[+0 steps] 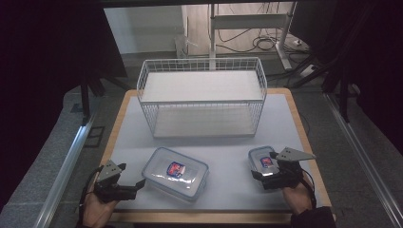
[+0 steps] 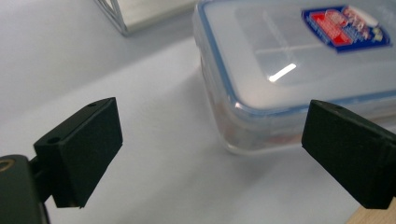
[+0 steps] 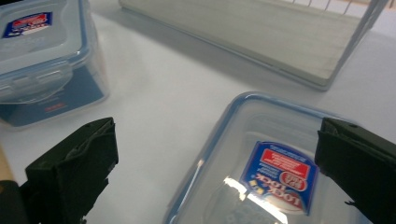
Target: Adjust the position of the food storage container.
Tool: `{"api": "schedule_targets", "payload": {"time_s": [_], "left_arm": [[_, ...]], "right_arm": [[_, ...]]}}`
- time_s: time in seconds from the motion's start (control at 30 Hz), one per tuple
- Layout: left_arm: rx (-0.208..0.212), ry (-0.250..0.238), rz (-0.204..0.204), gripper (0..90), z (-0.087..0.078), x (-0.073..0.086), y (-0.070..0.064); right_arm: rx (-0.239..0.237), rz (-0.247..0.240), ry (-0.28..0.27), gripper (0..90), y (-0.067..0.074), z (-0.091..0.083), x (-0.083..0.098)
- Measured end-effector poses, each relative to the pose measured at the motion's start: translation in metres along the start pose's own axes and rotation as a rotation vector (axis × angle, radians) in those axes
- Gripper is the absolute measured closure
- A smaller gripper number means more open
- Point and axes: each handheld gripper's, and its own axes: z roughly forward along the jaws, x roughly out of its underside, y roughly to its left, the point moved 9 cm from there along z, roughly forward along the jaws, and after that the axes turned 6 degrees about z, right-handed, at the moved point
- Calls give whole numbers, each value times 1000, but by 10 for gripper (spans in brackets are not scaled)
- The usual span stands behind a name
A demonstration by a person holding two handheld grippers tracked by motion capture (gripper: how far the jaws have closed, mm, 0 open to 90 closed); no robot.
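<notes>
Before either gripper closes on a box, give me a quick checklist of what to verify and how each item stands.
1. Left gripper open: ok, nothing between its jaws.
2. Right gripper open: ok.
3. Large box lid on: ok, though whether its clips are latched, cannot tell.
4. Left gripper lined up with large box: not ok, the box sits off toward one jaw.
5. Small box under the right gripper: ok, lid on.
6. Wire rack shelves free: ok.

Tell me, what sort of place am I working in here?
Likely a lab recording bench: a table with a white wire rack, black curtains around, and loose cables on the floor behind.
</notes>
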Motion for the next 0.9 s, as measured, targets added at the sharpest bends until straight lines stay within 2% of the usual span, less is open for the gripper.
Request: {"api": "schedule_targets", "payload": {"time_s": [0.13,0.23,0.37,0.4,0.57,0.7,0.83,0.87,0.9], "left_arm": [[-12,9,35,40,7,7,3],[-4,-8,20,33,7,6,4],[0,-21,14,39,6,6,6],[-1,-24,11,39,5,7,7],[-31,-16,11,33,4,11,14],[-64,-9,-6,34,4,14,20],[-93,11,-7,31,5,16,23],[-96,15,-7,30,6,16,23],[-98,18,-7,30,6,16,23]], "right_arm": [[23,-4,-1,0,-2,3,0],[48,-10,11,0,-3,4,1],[56,11,9,0,-5,6,0],[77,12,26,0,-7,8,2],[98,-1,40,0,-8,13,5],[93,-9,46,0,-5,14,4],[42,12,58,0,1,13,4],[53,15,61,28,2,14,4],[59,14,73,105,2,14,4]]}}
